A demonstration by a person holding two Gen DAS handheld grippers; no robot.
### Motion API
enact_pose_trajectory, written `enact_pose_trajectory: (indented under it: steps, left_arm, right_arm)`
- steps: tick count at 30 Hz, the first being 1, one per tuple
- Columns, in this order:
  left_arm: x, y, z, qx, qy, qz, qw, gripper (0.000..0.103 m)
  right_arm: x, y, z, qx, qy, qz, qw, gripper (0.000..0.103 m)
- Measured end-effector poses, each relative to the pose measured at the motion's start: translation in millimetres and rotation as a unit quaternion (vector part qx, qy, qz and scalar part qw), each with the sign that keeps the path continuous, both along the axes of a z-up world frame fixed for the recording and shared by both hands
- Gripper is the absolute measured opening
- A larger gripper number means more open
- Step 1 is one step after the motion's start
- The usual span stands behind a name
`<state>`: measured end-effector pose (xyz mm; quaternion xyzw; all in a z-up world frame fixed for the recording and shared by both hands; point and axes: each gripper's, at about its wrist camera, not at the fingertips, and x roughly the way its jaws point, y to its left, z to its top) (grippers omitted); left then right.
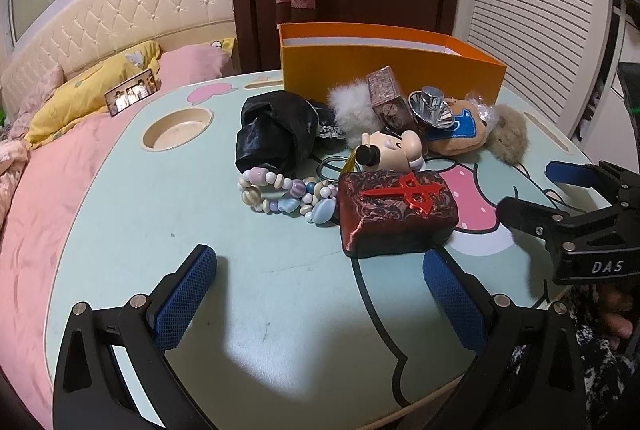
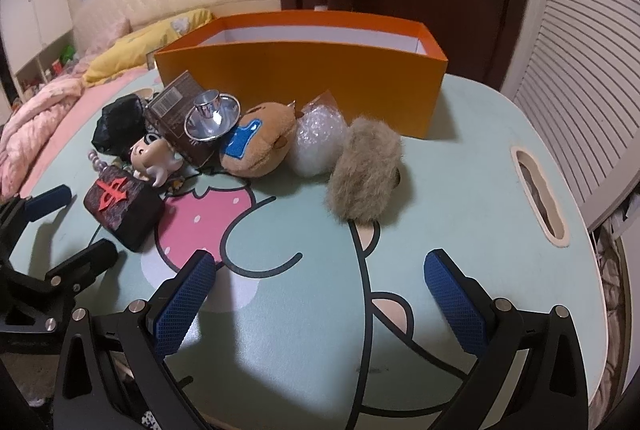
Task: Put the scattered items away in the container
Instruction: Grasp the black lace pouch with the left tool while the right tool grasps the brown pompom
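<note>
An orange box [image 1: 392, 69] [image 2: 304, 85] stands open at the back of the pale green table [image 1: 160, 230]. In front of it lie a dark red mahjong-tile pouch [image 1: 396, 213] [image 2: 120, 209], a bead bracelet [image 1: 284, 195], a black bag [image 1: 272, 133], a cartoon figurine [image 1: 394, 149], a brown carton [image 2: 180, 117], a silver cup [image 2: 212, 113], a brown plush [image 2: 260, 141], a bubble-wrap ball [image 2: 318, 141] and a tan fur ball [image 2: 364, 177]. My left gripper [image 1: 320, 282] is open, just short of the pouch. My right gripper [image 2: 320, 286] is open and empty, short of the fur ball.
A round cup hole [image 1: 176, 127] is set in the table's left part and a slot [image 2: 540, 189] near its right edge. A pink bed with a yellow pillow [image 1: 92, 89] lies to the left. Louvred doors [image 2: 580, 69] stand at the right.
</note>
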<state>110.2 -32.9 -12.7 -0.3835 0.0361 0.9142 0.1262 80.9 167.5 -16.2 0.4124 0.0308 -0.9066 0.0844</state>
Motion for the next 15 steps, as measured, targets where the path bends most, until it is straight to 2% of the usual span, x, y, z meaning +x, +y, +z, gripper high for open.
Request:
enact_pose_trajectory:
  steps: [3,6,9,12,15]
  left_arm:
    - [3.1,-7.7,5.1,0.025,-0.001,-0.010,0.9996,0.103]
    - [8.5,-25.6,18.8,0.067,0.027,0.001,0.9974,0.103]
    - [3.0,-37.9,32.8,0.066,0.043,0.009,0.9968,0.103]
    - [-10.6,-43.4,44.6,0.065,0.042,0.004,0.9970,0.103]
    - [-31.6,-45.2,48.5,0.078,0.032,0.003,0.9964,0.102]
  right_arm:
    - [0.7,1.8,0.4,-0.005,0.002,0.003,1.000,0.103]
    - [1.6,8.2,1.5,-0.018,0.009,-0.008,1.000,0.102]
    - [7.5,17.5,11.9,-0.050,0.040,-0.008,0.998,0.090]
    - [12.5,21.4,26.7,-0.057,0.079,-0.006,0.995,0.089]
    - [3.5,23.3,34.4,-0.065,0.083,-0.016,0.994,0.088]
